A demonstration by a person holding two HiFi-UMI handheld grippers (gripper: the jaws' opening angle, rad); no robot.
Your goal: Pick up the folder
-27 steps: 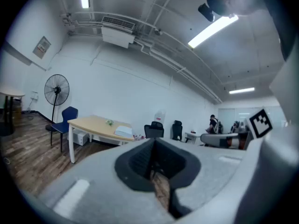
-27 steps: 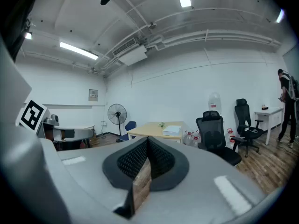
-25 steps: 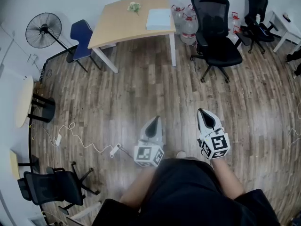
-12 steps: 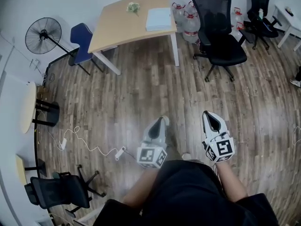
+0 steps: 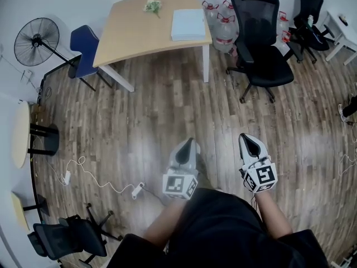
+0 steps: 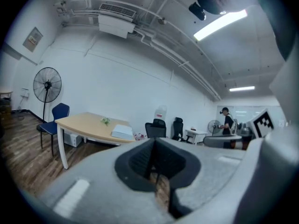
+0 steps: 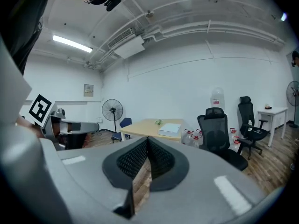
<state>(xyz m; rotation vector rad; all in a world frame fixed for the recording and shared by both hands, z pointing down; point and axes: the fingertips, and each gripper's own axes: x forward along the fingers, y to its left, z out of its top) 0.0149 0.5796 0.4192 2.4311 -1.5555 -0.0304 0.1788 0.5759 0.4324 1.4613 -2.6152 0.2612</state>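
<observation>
The pale blue-white folder [image 5: 187, 24] lies flat near the right end of a light wooden table [image 5: 139, 32] across the room; it also shows as a small white slab in the left gripper view [image 6: 122, 131] and the right gripper view [image 7: 170, 130]. My left gripper [image 5: 189, 143] and right gripper [image 5: 246, 138] are held out over the wooden floor, well short of the table, both pointing toward it. Each is shut, jaws together with nothing between them.
A small green sprig [image 5: 151, 6] lies on the table's far side. A black office chair [image 5: 260, 43] and water jugs [image 5: 224, 28] stand right of the table. A blue chair [image 5: 82, 52] and a standing fan [image 5: 37, 40] are to its left. A white cable and power strip [image 5: 136, 190] lie on the floor.
The table and folder have drawn a little closer and shifted in the head view as I walk forward. Both grippers stay shut and keep the same pose in front of me.
</observation>
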